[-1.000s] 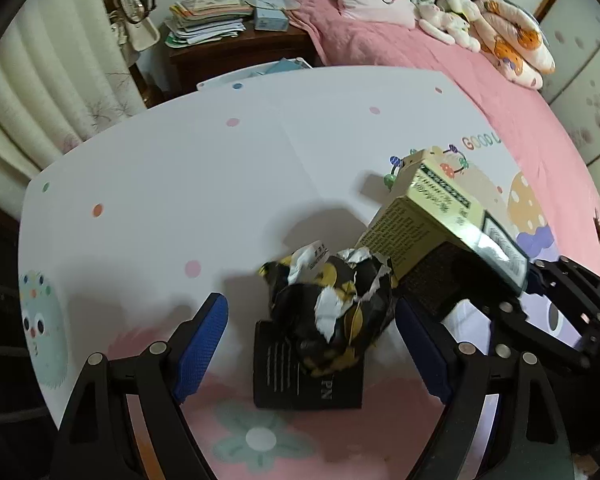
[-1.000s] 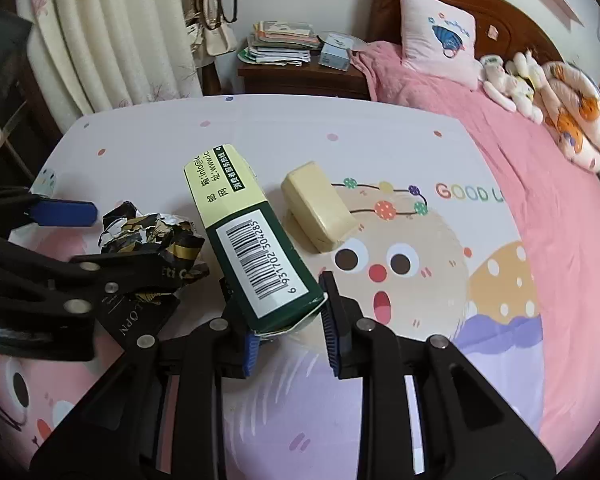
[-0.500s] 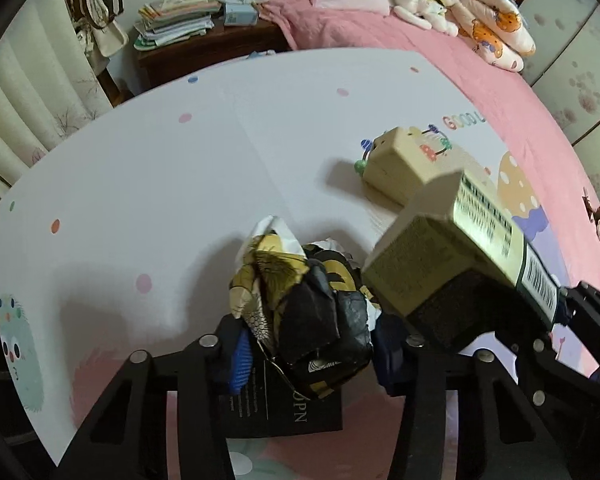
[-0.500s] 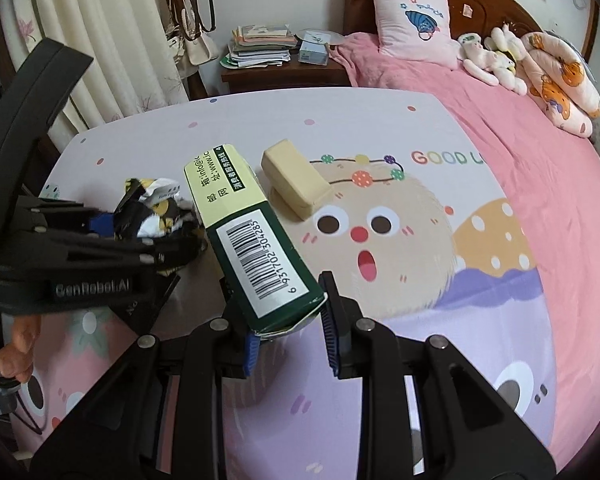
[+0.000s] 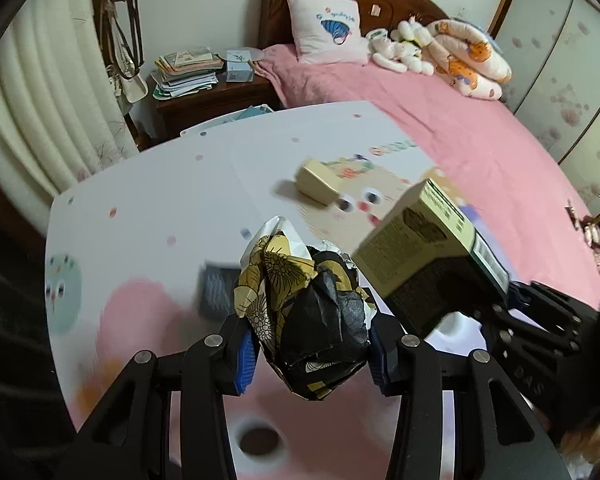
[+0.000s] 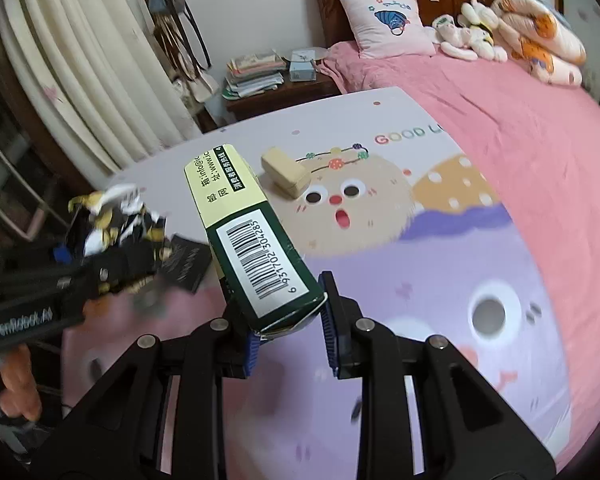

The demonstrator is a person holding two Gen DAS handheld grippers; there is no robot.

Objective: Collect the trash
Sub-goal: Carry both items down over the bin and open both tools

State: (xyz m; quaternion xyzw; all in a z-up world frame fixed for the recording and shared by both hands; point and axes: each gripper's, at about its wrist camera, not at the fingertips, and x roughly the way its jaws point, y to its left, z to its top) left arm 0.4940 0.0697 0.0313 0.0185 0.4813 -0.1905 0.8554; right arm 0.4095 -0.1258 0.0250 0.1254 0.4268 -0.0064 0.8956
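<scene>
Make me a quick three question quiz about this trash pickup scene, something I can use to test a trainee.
1. True or false: the left gripper is open and holds nothing.
2. What does the right gripper hold? A) a plush toy B) the green barcoded carton C) a book
3. Fill in: the trash lying on the cartoon play mat, in neither gripper, includes the small beige ____.

Key:
1. False; it is shut on the crumpled black-and-gold wrapper.
2. B
3. box; a flat dark card also lies there.
</scene>
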